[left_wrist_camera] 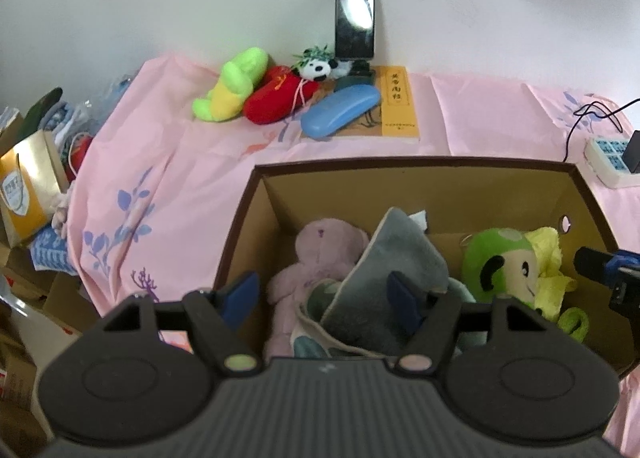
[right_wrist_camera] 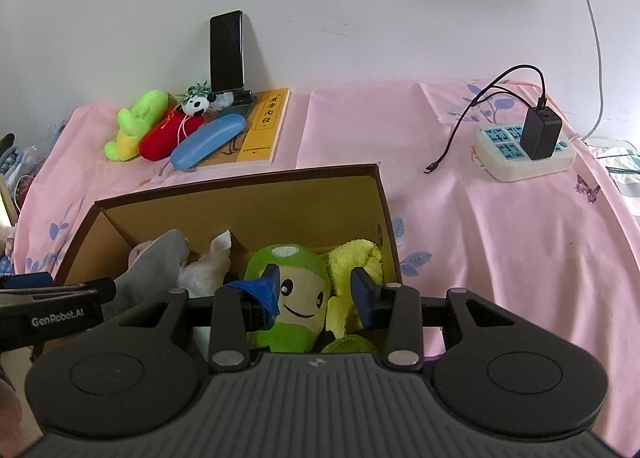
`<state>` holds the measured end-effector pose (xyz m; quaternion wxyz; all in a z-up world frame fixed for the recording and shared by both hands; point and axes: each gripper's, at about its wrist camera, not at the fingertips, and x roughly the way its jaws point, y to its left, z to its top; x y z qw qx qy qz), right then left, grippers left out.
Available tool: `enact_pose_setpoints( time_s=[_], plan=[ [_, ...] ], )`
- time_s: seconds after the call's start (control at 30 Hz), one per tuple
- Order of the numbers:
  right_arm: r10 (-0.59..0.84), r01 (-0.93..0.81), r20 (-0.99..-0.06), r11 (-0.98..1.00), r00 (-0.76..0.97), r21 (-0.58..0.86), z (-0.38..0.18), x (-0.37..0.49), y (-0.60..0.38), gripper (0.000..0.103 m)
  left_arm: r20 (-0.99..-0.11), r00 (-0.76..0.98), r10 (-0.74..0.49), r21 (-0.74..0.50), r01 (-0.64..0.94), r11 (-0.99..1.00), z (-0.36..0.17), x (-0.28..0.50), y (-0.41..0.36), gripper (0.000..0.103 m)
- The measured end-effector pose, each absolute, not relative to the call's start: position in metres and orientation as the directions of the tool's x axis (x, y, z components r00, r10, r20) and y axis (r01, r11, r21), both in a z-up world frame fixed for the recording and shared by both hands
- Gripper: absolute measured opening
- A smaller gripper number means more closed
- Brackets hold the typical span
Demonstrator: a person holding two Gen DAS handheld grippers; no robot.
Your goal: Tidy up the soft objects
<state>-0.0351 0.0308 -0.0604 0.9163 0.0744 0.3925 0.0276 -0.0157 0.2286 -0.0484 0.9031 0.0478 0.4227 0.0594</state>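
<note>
Box (left_wrist_camera: 420, 174): brown cardboard, open top, on pink cloth (left_wrist_camera: 168, 162). Contents: purple plush (left_wrist_camera: 320, 254) at the left; grey plush (left_wrist_camera: 404, 258) leaning against it, centre; white cloth (right_wrist_camera: 208, 270) behind; green plush (right_wrist_camera: 296, 298) with a smiling face at the right; yellow cloth (right_wrist_camera: 356, 262) against the right wall. Left gripper (left_wrist_camera: 324, 298): over the box's left half, fingers spread apart, right finger touching or just before the grey plush, nothing clamped. Right gripper (right_wrist_camera: 316, 290): over the right half, fingers released, either side of the green plush's face; contact cannot be told. Outside, by the wall: lime plush (left_wrist_camera: 232, 86), red plush (left_wrist_camera: 280, 98), panda (left_wrist_camera: 318, 68), blue case (left_wrist_camera: 340, 110) on a book (left_wrist_camera: 398, 102), phone (left_wrist_camera: 355, 18) upright. Far right: power strip (right_wrist_camera: 524, 154) with black charger (right_wrist_camera: 540, 134).
</note>
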Motion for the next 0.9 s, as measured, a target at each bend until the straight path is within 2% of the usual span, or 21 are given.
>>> enact_pose_setpoints(
  time_s=[0.9],
  plan=[
    [0.083,0.017,-0.729,0.992,0.680,0.129,-0.066,-0.040,0.036,0.022,-0.787,0.606,0.120,0.127,-0.030,0.991,-0.061,-0.018,0.224,0.071]
  ],
)
